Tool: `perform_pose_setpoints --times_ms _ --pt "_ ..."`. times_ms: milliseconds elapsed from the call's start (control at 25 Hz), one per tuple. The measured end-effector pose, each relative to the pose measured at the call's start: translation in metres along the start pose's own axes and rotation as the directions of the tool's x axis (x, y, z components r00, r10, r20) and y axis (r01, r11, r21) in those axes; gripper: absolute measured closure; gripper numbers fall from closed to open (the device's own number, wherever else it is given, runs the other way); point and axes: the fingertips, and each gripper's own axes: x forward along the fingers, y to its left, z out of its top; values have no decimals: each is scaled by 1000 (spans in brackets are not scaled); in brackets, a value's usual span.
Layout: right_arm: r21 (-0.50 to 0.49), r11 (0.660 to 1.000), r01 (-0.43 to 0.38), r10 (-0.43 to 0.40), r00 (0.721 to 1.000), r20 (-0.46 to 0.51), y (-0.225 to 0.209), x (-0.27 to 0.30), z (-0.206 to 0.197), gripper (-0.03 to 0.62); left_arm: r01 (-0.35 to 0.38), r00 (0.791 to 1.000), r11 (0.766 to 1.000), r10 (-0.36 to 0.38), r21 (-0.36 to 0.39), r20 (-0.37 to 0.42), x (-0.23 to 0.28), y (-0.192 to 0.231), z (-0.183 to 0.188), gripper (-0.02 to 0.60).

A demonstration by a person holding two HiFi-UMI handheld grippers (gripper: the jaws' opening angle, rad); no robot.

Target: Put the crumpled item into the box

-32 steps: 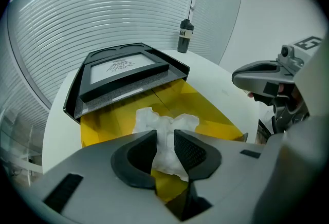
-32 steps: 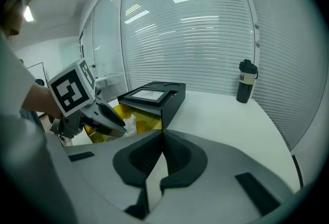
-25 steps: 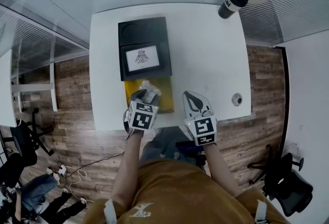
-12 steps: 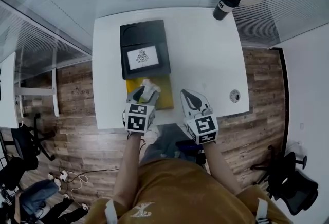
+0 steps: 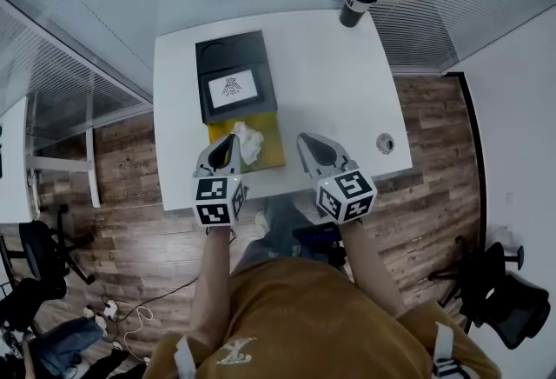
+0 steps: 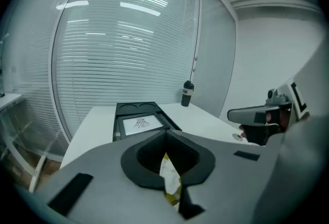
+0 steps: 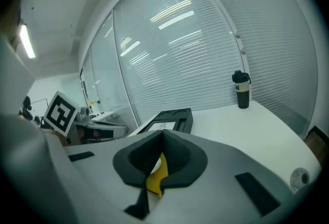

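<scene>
Crumpled item (image 5: 248,141) near table (image 5: 330,90) front edge, beside box (image 5: 230,86)

I am letting go of the crumpled white paper wad (image 5: 248,142) and lifting both grippers away.

My left gripper (image 5: 229,144), which was spread around the wad a second ago, is rising and drawing back toward me. Its jaws have just been closing and are now meeting with nothing pinched between them. Only a sliver of white and yellow is showing through the slit below their tips. The wad is now lying free on the shallow yellow box (image 5: 271,153), just right of the left tips instead of between them. My right gripper (image 5: 306,142) is lifting too and rolling, so its marker cube is tilting further sideways.
</scene>
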Motion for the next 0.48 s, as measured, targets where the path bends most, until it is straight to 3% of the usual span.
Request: perform_pose_setpoints --times_ms 80,200,320,480 --pt "50 999 2 -4 999 40 0 -9 8 582 32 999 999 -31 -33 29 -10 -6 5 558" --pt "47 998 35 -38 997 73 3 -21 19 582 76 992 991 -65 -112 104 -26 -10 17 558" --pt "-47 994 100 -96 992 83 10 -31 27 582 73 987 984 -47 -165 153 -45 -2 23 558" --pt "-147 973 180 -161 978 133 21 -47 38 582 37 983 990 -11 -135 183 -69 6 27 558"
